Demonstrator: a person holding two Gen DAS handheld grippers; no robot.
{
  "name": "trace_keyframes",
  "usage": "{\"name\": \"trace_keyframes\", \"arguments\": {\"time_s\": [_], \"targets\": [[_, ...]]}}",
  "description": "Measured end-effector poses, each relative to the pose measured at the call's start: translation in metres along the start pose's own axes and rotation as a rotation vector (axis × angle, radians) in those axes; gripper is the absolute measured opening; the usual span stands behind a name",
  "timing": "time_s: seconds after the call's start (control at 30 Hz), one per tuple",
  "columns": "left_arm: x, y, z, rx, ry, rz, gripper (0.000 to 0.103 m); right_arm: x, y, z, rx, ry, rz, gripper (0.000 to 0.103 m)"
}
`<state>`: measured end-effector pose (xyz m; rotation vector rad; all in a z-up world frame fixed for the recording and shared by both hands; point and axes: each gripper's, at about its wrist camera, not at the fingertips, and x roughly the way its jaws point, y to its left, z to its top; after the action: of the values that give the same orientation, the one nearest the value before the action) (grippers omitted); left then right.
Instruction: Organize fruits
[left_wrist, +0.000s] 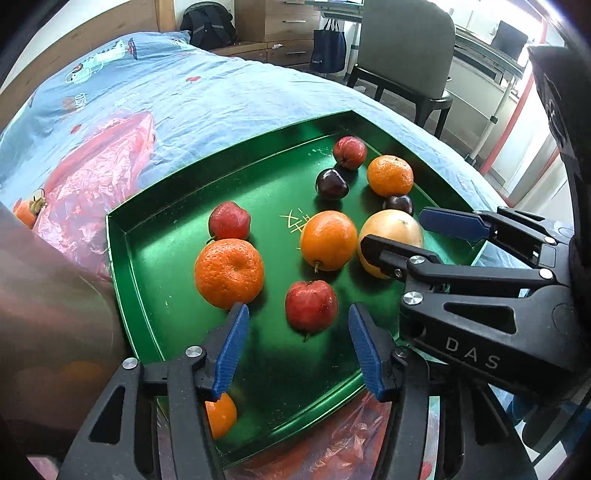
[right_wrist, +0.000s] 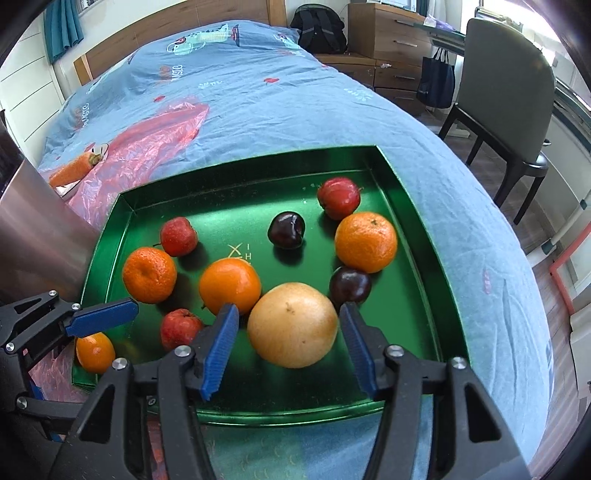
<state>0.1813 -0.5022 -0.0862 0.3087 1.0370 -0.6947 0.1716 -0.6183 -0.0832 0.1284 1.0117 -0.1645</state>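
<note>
both grippers hung open and empty over the green tray, the right gripper straddling the pale grapefruit, the left gripper above a red apple; either round fruit could roll off if nudged.

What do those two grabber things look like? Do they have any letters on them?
Both match. The left gripper and the right gripper each have black plastic linkage arms with cut-out holes and round silver bolts. Each ends in two flat blue ribbed pads. In the left wrist view, the right gripper's black body shows pale letters, DAS. No cables or sleeves show.
</note>
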Motion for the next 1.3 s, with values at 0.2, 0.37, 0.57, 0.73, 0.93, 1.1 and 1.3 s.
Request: {"name": "trace_keyframes", "arguments": {"time_s": [0.2,0.37,0.57,0.73,0.93,1.1,1.3], "targets": [[-0.032,-0.004,-0.026,0.024,-0.062,-0.035,0.052,-0.042,0.001,-0.013,0.089,-0.077,-0.027,0.095],[-0.076,0.001,-0.068,0.003,-0.089,-0.091,0.053,-0.074,0.016,-0.045,0.128,-0.087,-0.069,0.103],[-0.134,0.02,-0.121,-0.003,-0.115,-0.057,0.058,-0.104,0.057,-0.076,0.114,-0.078,-0.083,0.103],[-0.165,0.048,-0.156,-0.025,-0.169,0.031,0.064,-0.126,0.091,-0.092,0.082,-0.123,-0.068,0.103],[-0.196,0.075,-0.196,-0.12,-0.306,0.103,0.08,-0.14,0.127,-0.117,0.022,-0.217,-0.039,0.103],[-0.242,0.08,-0.23,-0.121,-0.369,0.188,0.09,-0.173,0.155,-0.146,0.012,-0.289,-0.017,0.103],[-0.268,0.095,-0.251,-0.203,-0.346,0.229,0.093,-0.201,0.181,-0.151,-0.036,-0.321,-0.013,0.103]]}}
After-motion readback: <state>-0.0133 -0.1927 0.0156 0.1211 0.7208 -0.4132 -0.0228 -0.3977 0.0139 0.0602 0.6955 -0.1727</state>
